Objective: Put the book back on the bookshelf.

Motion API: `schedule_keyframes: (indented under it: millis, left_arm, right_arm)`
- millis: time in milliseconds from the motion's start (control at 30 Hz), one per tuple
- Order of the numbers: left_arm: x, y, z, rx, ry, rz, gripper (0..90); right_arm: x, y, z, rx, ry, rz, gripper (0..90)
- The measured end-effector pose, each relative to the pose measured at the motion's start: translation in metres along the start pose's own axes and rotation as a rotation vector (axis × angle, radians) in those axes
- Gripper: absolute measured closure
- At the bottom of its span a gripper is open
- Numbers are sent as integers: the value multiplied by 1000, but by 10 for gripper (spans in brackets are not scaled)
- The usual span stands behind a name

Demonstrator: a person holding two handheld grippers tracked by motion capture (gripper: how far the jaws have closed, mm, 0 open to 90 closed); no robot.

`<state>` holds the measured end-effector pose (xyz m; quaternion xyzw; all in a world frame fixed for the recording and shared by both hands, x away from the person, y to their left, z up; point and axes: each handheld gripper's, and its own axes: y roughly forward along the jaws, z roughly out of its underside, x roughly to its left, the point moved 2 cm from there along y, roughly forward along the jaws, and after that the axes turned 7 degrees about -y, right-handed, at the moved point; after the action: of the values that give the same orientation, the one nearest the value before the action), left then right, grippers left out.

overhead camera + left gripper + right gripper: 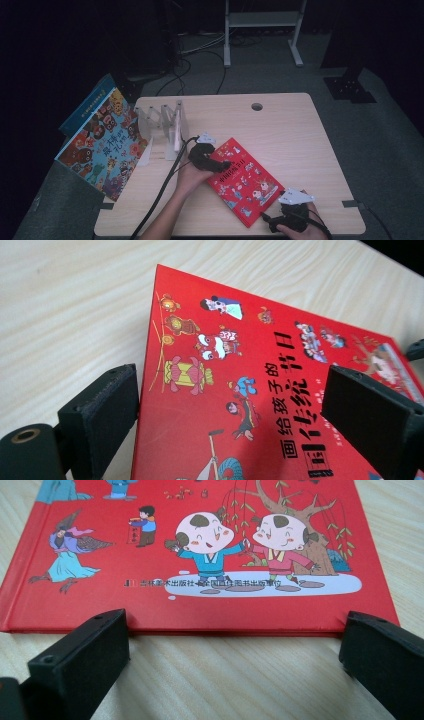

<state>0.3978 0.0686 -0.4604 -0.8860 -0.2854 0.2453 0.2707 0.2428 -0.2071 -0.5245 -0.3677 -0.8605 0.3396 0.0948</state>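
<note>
High view: right gripper cut off; red book flat.

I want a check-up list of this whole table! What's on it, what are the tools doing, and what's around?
Surface: light wooden table, round hole near the far edge.
Job's things: red picture book lying flat and closed, cover up.
Clutter: clear rack of dividers at the far left; a colourful picture book leaning off the table's left edge.
Grippers: left tool open over the red book's far corner; right tool open, just short of its near edge.
Cables: a black cable trails from the left tool.
Surroundings: dark room, grey floor, white frame behind, loose wires.
</note>
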Motion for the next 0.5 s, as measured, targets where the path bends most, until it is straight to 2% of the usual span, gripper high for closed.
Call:
schedule_keyframes:
  millis: [33,333,400,467,500]
  left_arm:
    - [-2,-6,-4,-18,8,8,88]
    - [-15,-30,-25,-23,73,21,134]
    - [-21,-37,-32,-17,97,33,138]
    - [-23,-40,-35,-26,102,46,154]
    - [-27,-47,-39,-36,117,64,173]
  right_arm:
    - [0,0,0,2,-1,1,0]
    - [2,4,-6,22,3,4,0]
    - [2,4,-6,25,2,4,0]
    - [2,5,-6,24,3,5,0]
    - [2,5,-6,24,5,5,0]
